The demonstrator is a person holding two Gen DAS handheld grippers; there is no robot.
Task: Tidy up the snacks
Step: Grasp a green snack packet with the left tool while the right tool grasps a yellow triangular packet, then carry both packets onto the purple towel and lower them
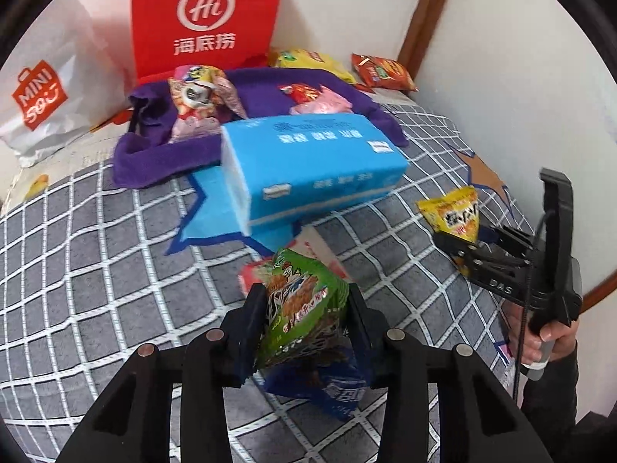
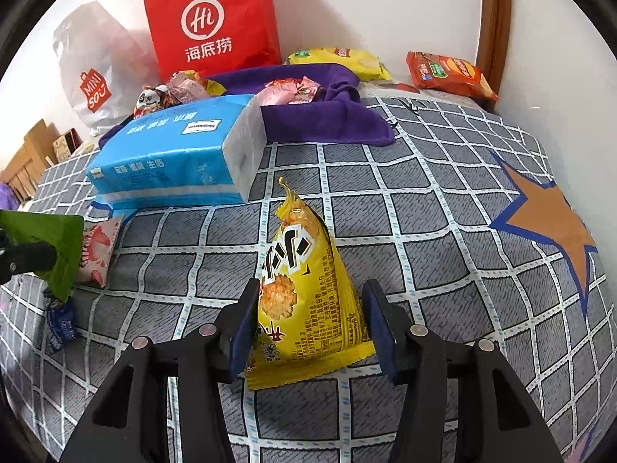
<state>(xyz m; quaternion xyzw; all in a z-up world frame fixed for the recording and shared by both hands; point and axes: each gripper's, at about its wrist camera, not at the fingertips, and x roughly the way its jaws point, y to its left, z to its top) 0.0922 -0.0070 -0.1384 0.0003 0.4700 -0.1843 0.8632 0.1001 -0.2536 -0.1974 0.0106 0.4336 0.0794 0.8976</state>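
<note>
My left gripper (image 1: 306, 316) is shut on a green snack packet (image 1: 299, 305) and holds it above the checked bedspread; a blue packet (image 1: 327, 386) lies under it and a pink packet (image 1: 254, 274) behind it. My right gripper (image 2: 310, 316) is open with its jaws on either side of a yellow snack packet (image 2: 304, 289); the left pad touches the packet and the right pad stands clear of it. In the left wrist view the right gripper (image 1: 472, 245) and the yellow packet (image 1: 457, 212) show at the right. The green packet (image 2: 58, 250) shows at the left of the right wrist view.
A blue tissue pack (image 1: 308, 166) lies mid-bed. Behind it a purple cloth (image 1: 162, 150) bears several snacks. A red bag (image 1: 204, 19) and a white bag (image 1: 46, 88) stand against the wall. Yellow (image 2: 339, 61) and orange (image 2: 447, 73) chip bags lie at the back right.
</note>
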